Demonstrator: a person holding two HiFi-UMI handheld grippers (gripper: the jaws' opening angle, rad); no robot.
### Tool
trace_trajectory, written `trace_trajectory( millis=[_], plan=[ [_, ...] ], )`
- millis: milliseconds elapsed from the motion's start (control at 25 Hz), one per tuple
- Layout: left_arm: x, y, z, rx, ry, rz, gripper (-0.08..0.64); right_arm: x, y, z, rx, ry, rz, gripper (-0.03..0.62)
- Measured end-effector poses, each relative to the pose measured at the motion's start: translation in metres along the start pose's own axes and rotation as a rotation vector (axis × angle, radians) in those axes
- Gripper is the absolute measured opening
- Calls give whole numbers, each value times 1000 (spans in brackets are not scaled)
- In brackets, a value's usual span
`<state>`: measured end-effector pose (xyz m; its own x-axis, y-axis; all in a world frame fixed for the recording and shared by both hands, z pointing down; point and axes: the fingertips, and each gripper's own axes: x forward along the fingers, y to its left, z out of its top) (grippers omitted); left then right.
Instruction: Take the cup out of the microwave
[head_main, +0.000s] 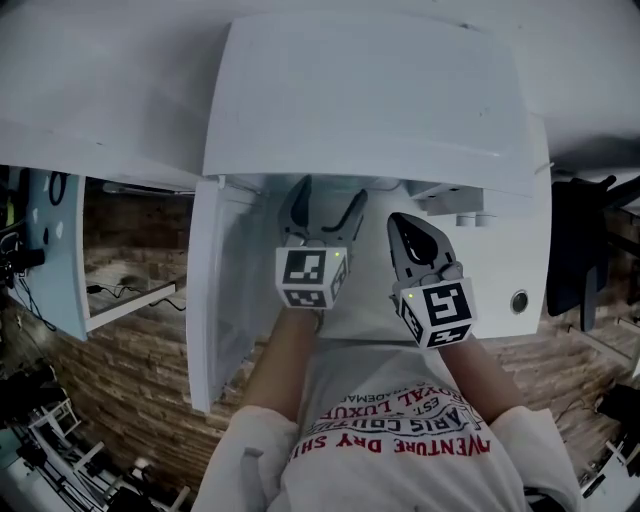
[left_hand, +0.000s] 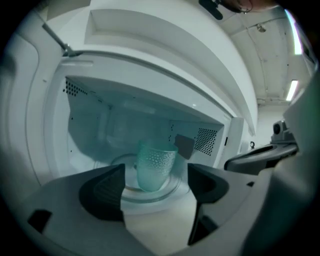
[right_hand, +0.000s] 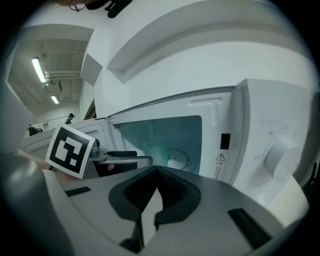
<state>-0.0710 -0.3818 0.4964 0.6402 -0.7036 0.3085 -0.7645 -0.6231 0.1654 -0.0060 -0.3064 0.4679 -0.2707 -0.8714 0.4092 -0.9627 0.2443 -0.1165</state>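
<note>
A clear, dimpled glass cup (left_hand: 155, 167) stands upright on the glass turntable (left_hand: 172, 194) inside the open white microwave (head_main: 370, 90). My left gripper (left_hand: 156, 189) is level with the cavity mouth, open. The cup is ahead of its jaws and apart from them, with nothing between the pads. In the head view the left gripper (head_main: 328, 205) reaches under the microwave's top edge. My right gripper (head_main: 405, 232) hangs just to its right, shut and empty. In the right gripper view its jaws (right_hand: 157, 175) meet, and the cup (right_hand: 155, 150) shows faintly inside the cavity.
The microwave door (head_main: 215, 300) is swung wide open to the left. The control panel with a round dial (right_hand: 280, 152) sits right of the cavity. A brick-patterned wall (head_main: 130, 330) and a side shelf (head_main: 130, 300) lie to the left below.
</note>
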Motion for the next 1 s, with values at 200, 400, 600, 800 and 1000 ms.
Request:
trace_trajectory(
  millis=[200, 400, 600, 800, 1000],
  plan=[
    [25, 1, -6, -7, 25, -22, 431, 0, -5, -5, -3, 16, -7, 5],
    [43, 0, -4, 54, 38, -24, 433, -1, -11, -9, 4, 25, -13, 5],
    [57, 2, -2, 98, 34, 1, 433, -2, -16, -15, 14, 37, -17, 5],
    [67, 8, -3, 141, 45, 53, 431, -2, -21, -18, 23, 48, -25, 5],
    [71, 11, -4, 150, 54, 77, 406, -2, -27, -20, 32, 52, -34, 5]
  ],
)
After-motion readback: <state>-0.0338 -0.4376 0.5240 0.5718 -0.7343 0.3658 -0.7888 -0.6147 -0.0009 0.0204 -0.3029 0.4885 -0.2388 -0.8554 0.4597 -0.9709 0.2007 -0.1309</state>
